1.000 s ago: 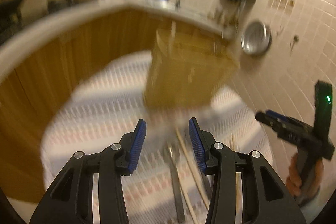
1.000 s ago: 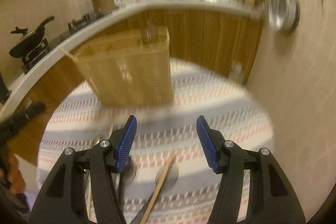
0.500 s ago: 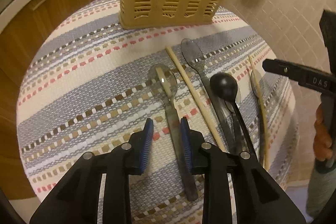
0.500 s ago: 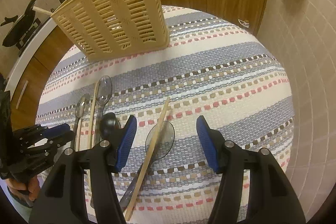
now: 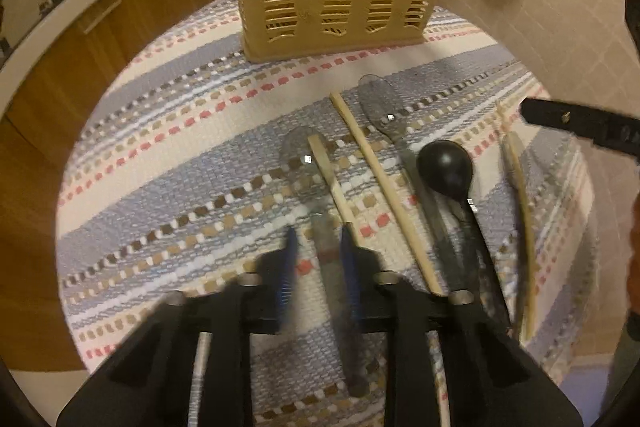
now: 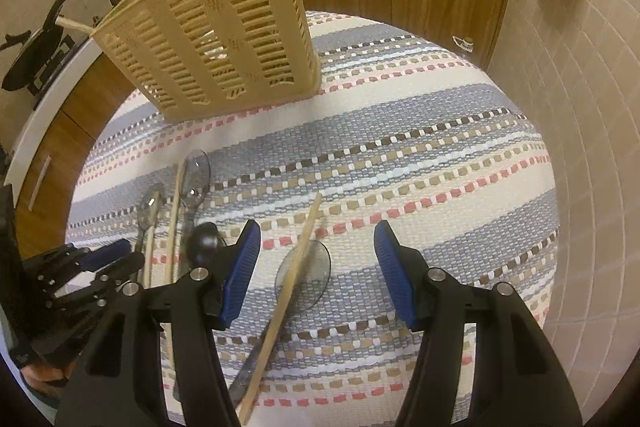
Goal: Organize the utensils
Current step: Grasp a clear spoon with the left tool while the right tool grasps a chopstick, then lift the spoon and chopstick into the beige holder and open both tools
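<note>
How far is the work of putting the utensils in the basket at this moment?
Barely begun. The basket seems to hold something at its top, unclear what. The left gripper is closing around the handle of a metal spoon. The right gripper hovers open over a chopstick. The black spoon and the others lie on the mat.

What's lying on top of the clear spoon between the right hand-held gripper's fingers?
One wooden chopstick lies slantwise across the clear spoon, over its bowl and handle. The striped mat shows through the bowl. The gripper's body hides the handle's near end.
</note>
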`<state>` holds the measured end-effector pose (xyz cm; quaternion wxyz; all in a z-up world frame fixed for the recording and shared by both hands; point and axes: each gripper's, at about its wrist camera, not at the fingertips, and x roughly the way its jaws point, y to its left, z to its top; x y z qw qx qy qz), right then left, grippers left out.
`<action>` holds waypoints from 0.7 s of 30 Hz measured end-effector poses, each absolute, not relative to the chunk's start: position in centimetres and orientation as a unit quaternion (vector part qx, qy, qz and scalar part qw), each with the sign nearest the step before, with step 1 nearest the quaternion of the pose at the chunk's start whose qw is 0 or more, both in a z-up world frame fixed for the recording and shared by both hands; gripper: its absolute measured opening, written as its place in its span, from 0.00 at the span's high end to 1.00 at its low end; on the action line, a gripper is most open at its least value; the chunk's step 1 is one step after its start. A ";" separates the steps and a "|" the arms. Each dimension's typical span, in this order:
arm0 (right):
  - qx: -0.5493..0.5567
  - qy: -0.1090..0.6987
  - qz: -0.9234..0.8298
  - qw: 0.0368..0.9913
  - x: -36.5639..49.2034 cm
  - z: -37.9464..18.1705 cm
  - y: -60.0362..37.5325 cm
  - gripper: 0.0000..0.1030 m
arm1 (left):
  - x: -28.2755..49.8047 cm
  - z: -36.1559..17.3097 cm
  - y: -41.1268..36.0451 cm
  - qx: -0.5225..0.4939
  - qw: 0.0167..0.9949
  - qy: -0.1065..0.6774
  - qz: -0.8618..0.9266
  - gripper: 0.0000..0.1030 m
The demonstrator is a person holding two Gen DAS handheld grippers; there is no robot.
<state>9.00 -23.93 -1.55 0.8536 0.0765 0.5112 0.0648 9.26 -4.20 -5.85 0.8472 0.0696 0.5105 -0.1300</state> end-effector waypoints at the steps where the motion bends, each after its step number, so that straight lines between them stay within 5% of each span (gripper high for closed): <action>1: 0.081 0.513 0.065 0.852 9.2 -1.5 -24.1 0.46 | 9.3 -5.9 -3.9 0.058 0.847 0.511 -0.134 0.90; 9: 0.106 0.546 0.072 0.828 10.4 -2.7 -24.6 0.46 | 9.0 -5.5 2.2 -0.046 0.848 0.515 -0.118 0.90; 21: 0.093 0.584 0.085 0.802 12.5 -5.3 -22.4 0.86 | 9.5 -5.4 4.4 -0.119 0.822 0.528 -0.177 0.89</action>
